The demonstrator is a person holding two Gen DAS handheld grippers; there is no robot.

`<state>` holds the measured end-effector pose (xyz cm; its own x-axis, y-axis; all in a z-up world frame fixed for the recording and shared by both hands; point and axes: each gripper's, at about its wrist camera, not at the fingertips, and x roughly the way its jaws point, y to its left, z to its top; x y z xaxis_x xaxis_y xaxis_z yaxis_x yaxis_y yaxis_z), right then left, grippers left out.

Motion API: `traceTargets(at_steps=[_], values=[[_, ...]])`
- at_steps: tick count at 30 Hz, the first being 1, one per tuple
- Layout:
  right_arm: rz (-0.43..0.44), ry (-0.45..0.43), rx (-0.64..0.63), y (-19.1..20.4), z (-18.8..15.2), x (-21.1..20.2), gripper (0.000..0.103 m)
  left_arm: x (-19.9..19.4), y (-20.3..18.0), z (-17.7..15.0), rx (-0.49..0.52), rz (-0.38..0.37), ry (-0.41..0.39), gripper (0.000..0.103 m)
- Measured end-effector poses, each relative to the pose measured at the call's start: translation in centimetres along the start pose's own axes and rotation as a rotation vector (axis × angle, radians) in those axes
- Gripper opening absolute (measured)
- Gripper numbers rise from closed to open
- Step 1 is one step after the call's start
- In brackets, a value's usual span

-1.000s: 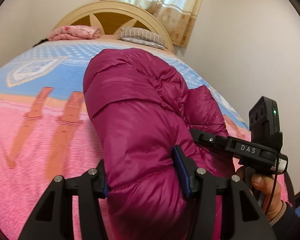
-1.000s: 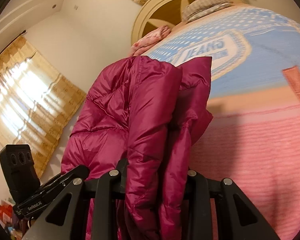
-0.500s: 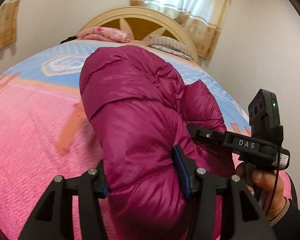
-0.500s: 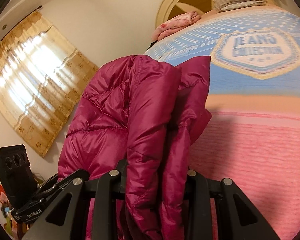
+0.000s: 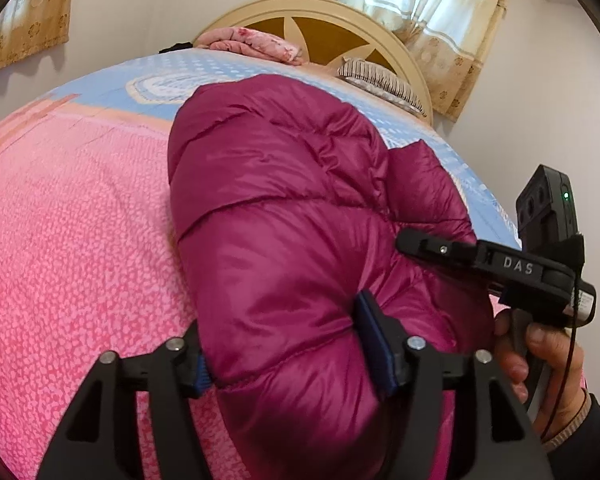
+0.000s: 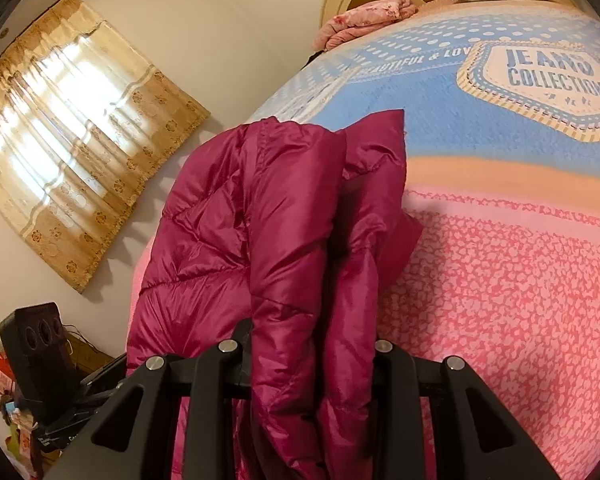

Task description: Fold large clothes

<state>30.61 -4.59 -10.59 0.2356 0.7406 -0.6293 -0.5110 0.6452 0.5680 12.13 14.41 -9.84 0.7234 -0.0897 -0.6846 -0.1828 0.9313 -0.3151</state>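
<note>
From my left wrist view, my left gripper (image 5: 288,344) has the magenta down jacket (image 5: 300,208) bulging between its pads. Its jaws have just been opening wider, yet the padding fills the gap and touches both pads, so I judge it is held only loosely. If they widen more, this thick slippery fold can slide out onto the pink bedspread (image 5: 72,240) and unroll. The lower jacket is cut off.

From my right wrist view, my right gripper (image 6: 308,364) is narrow and pinches two jacket layers. The pads are hidden by cloth, so how deep the bite is I cannot tell.
</note>
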Motion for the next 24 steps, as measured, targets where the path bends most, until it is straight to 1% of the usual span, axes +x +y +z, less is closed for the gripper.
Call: traceTargets(at_steps=[1, 2, 5, 7, 8, 11, 14, 15, 16, 19, 20, 22, 24], values=[[-0.003, 0.001, -0.001, 0.0, 0.0, 0.1, 0.03, -0.1, 0.0, -0.1, 0.0, 0.01, 0.001, 0.075], [-0.004, 0.002, -0.001, 0.0, -0.1, 0.0, 0.031, -0.4, 0.0, -0.4, 0.005, 0.021, 0.0, 0.076], [-0.014, 0.001, 0.008, 0.0, -0.1, -0.1, 0.037, -1.0, -0.3, -0.4, 0.023, 0.055, -0.006, 0.082], [-0.041, -0.008, 0.01, 0.2, -0.1, -0.5, 0.042, -1.7, -0.2, -0.4, 0.029, 0.077, -0.016, 0.087], [-0.056, -0.014, 0.01, 0.3, -0.1, -0.9, 0.046, -2.3, -0.3, -0.4, 0.035, 0.095, -0.025, 0.088], [-0.115, -0.056, -0.007, 0.8, -0.3, -2.6, 0.061, -4.1, -0.3, -0.6, 0.05, 0.117, -0.059, 0.089], [-0.183, -0.11, -0.043, 2.0, -0.5, -5.1, 0.062, -6.1, -0.4, -0.5, 0.059, 0.124, -0.111, 0.091], [-0.199, -0.127, -0.049, 2.4, -0.6, -6.0, 0.062, -6.8, -0.4, -0.3, 0.062, 0.125, -0.129, 0.095], [-0.21, -0.142, -0.056, 2.9, -0.6, -6.7, 0.062, -7.6, -0.5, -0.3, 0.064, 0.126, -0.152, 0.098], [-0.238, -0.214, -0.121, 5.8, -1.4, -9.8, 0.064, -9.8, -1.2, -0.2, 0.081, 0.12, -0.212, 0.098], [-0.245, -0.234, -0.143, 6.6, -1.6, -10.6, 0.067, -10.6, -1.4, -0.2, 0.085, 0.116, -0.23, 0.098], [-0.254, -0.276, -0.18, 8.2, -2.3, -12.1, 0.069, -11.9, -1.8, -0.1, 0.09, 0.104, -0.265, 0.102], [-0.263, -0.311, -0.219, 10.0, -3.1, -13.5, 0.071, -13.1, -2.2, 0.1, 0.086, 0.091, -0.297, 0.103]])
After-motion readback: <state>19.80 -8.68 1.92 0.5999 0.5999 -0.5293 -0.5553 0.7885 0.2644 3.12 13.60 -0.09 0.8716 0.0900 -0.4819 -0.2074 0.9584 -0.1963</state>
